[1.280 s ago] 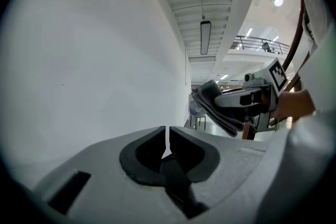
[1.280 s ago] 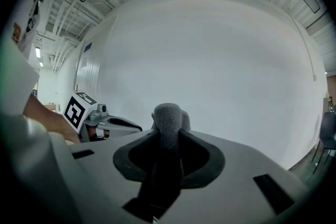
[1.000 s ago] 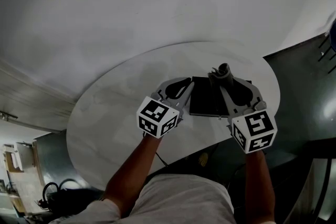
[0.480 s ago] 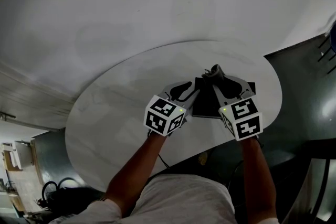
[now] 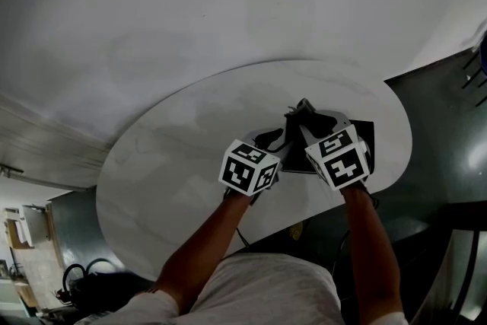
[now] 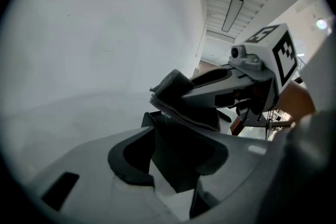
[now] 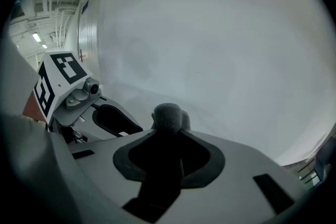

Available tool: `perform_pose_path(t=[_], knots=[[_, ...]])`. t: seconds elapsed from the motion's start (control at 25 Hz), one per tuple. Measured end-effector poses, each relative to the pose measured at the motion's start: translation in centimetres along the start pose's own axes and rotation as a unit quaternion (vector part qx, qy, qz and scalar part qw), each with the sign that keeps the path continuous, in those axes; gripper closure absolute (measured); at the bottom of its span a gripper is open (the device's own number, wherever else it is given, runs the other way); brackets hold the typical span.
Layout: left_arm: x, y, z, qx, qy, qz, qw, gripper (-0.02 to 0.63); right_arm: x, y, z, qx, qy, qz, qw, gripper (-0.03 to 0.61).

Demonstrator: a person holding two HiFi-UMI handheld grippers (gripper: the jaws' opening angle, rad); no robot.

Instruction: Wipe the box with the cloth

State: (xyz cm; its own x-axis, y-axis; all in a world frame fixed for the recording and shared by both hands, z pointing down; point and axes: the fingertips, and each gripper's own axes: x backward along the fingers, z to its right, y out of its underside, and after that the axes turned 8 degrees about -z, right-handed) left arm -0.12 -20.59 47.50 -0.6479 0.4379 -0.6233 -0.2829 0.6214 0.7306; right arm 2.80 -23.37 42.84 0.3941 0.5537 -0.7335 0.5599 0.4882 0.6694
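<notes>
Left gripper, jaws just opening and now wide apart around a corner of the flat dark box on the round table; box looks stiff, light and prone to sliding, so brace an edge; right gripper clamps the soft bunched cloth over it.

Dim, grey, fisheye-darkened edges

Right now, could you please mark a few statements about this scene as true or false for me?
1. The right gripper holds the cloth. True.
2. The left gripper is shut tight. False: its jaws have just been opening and stand apart, with the box showing between them.
3. The table is square. False: it is round.
4. The box is dark. True.
</notes>
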Motion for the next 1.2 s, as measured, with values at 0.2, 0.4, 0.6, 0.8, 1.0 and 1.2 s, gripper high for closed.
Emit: perform_pose_path(t=[0.2, 0.4, 0.6, 0.8, 1.0, 1.2], knots=[[-0.4, 0.4, 0.1, 0.009, 0.007, -0.012, 0.9999, 0.454, -1.3, 0.7, -0.7, 0.015, -0.004, -0.029, 0.999, 0.479], [-0.9, 0.9, 0.4, 0.014, 0.013, -0.022, 0.9996, 0.457, -2.2, 1.9, -0.6, 0.026, -0.001, -0.049, 0.998, 0.479], [-1.1, 1.1, 0.0, 0.019, 0.015, -0.024, 0.9994, 0.46, -2.3, 2.4, 0.4, 0.031, 0.008, -0.055, 0.998, 0.479], [-1.0, 1.0, 0.0, 0.023, 0.018, -0.023, 0.9993, 0.46, -1.1, 4.2, 2.6, 0.005, 0.031, -0.065, 0.997, 0.479], [-1.0, 1.1, -0.1, 0.026, 0.02, -0.022, 0.9992, 0.46, 0.6, 6.8, 5.3, -0.021, 0.059, -0.074, 0.995, 0.479], [-1.0, 0.9, 0.0, 0.028, 0.02, -0.022, 0.9992, 0.46, 2.3, 8.6, 7.6, -0.036, 0.082, -0.08, 0.993, 0.479]])
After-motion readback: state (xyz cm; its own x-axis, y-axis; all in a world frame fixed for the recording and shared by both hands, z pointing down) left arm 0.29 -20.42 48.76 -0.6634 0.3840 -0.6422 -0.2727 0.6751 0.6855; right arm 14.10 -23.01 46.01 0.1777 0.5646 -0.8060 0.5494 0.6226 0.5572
